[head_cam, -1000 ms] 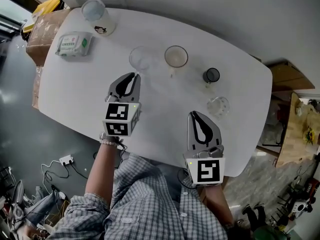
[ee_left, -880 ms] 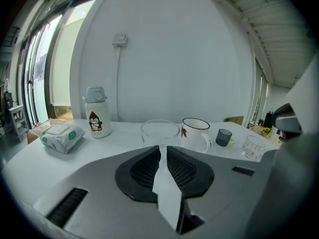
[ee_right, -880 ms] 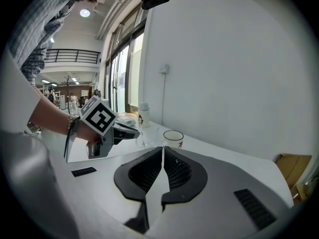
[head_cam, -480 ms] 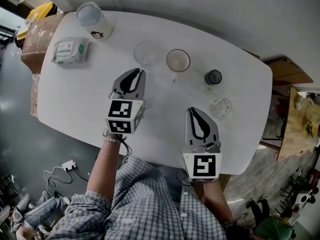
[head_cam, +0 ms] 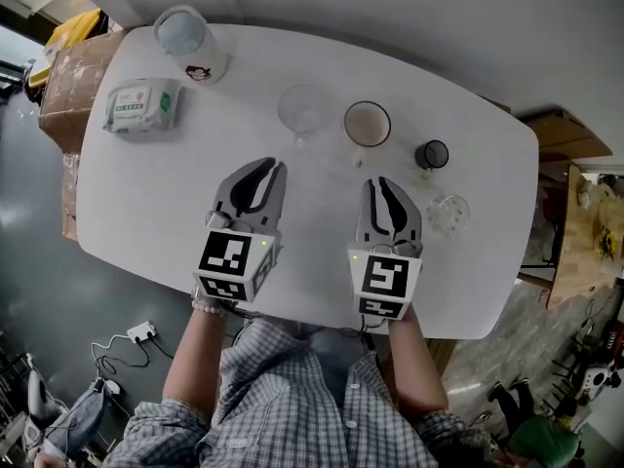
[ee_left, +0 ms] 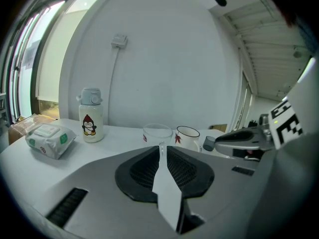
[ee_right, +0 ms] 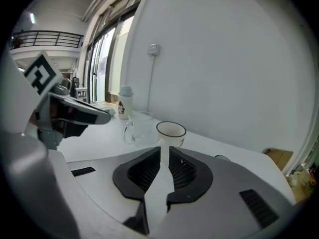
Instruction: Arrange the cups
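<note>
Four cups stand in a loose row on the white table (head_cam: 146, 203): a clear glass mug (head_cam: 304, 110), a white enamel mug (head_cam: 368, 124), a small dark cup (head_cam: 432, 154) and a clear tumbler (head_cam: 448, 213). My left gripper (head_cam: 267, 167) hovers just short of the glass mug (ee_left: 157, 133), shut and holding nothing. My right gripper (head_cam: 386, 185) hovers short of the white mug (ee_right: 171, 132), also shut and holding nothing. The two grippers sit side by side. The left gripper view shows the white mug (ee_left: 187, 137) and the dark cup (ee_left: 208, 142) beyond the jaws.
A white bottle with a penguin print (head_cam: 185, 37) and a pack of wet wipes (head_cam: 141, 103) sit at the table's far left. Cardboard boxes (head_cam: 68, 76) lie past the left edge. A wall runs behind the table.
My right gripper has moved left and forward, from the table's near right edge to beside the left one, just short of the white mug. The left gripper has drawn back slightly from the glass mug.
</note>
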`<state>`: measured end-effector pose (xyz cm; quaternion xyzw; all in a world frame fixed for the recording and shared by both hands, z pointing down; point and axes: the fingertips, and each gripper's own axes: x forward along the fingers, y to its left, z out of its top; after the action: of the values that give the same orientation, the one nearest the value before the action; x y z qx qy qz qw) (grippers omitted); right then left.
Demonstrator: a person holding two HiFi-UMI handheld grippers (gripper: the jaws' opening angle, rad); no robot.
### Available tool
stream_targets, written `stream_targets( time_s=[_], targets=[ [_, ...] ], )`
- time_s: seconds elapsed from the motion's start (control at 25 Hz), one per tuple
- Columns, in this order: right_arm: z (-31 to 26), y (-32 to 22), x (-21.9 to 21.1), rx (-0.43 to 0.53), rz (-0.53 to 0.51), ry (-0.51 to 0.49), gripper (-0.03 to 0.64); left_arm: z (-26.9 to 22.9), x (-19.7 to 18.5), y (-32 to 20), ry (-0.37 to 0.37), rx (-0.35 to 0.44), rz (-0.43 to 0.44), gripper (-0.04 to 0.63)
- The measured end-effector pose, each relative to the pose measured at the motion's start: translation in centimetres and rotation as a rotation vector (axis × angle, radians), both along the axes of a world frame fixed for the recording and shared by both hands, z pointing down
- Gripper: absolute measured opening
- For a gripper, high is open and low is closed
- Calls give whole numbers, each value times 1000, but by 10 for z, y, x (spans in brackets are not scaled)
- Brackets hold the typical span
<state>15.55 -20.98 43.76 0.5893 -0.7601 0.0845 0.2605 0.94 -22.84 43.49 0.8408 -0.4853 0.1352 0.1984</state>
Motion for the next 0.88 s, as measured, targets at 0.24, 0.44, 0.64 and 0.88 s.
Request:
stream_targets(
  time_s=[0.24, 0.44, 0.64, 0.88],
  targets=[
    [22, -23, -14, -48, 34, 3, 65, -13, -9, 15, 2, 31, 52, 57],
    [34, -32, -17, -67, 70, 16, 100, -14, -17, 21, 28, 18, 54, 57],
    [34, -41, -13, -55, 112, -4, 98, -8, -19, 27, 15, 7, 79, 56],
    [35, -42, -13, -53, 132, -56, 94, -5, -18, 26, 22, 3, 98, 55]
  ],
)
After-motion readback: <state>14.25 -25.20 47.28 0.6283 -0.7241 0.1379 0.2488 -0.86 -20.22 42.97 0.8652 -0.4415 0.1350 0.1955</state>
